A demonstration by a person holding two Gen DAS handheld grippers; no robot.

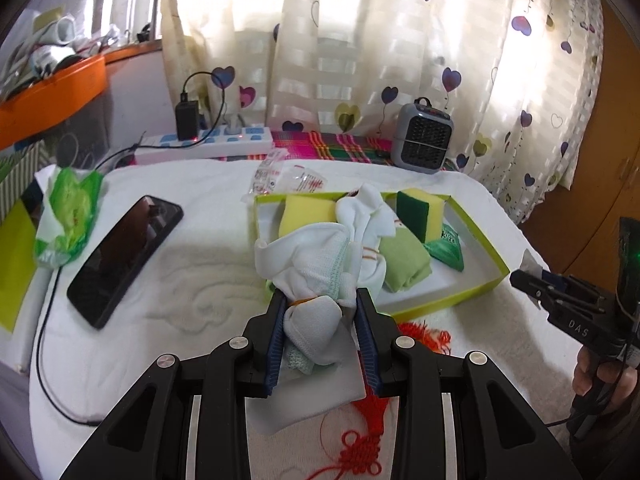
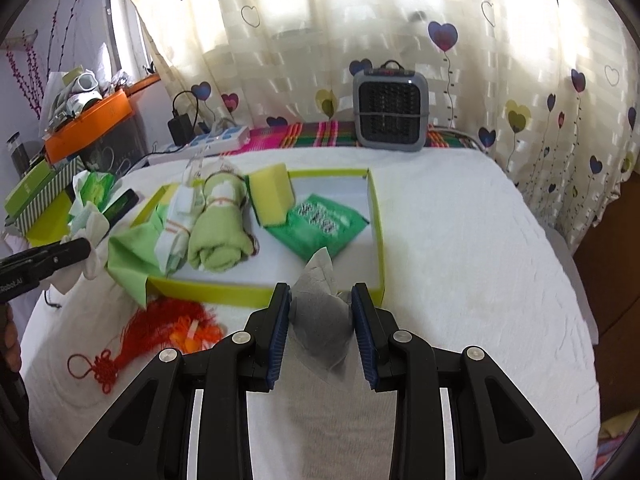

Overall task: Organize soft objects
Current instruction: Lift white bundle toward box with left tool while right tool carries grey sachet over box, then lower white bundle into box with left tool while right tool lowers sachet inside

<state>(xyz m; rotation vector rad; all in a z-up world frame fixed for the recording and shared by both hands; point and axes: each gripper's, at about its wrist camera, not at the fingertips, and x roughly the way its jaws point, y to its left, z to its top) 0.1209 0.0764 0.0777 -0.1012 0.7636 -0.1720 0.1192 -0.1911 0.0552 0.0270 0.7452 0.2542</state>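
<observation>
Now the left tool (image 1: 320, 300) clamps white socks (image 1: 316, 264), the right tool (image 2: 321, 300) a grey cloth (image 2: 320, 316); carry both gently over the box (image 2: 376, 240) rim.

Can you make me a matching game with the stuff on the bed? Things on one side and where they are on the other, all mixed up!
Things:
1. white socks bundle
2. grey cloth
3. red tassel knot
4. yellow sponge

Places:
A. lying on the white bed cover in front of the box
B. inside the green box
C. between the left gripper's fingers
D. between the right gripper's fingers

Pairs: 1-C, 2-D, 3-A, 4-B
</observation>
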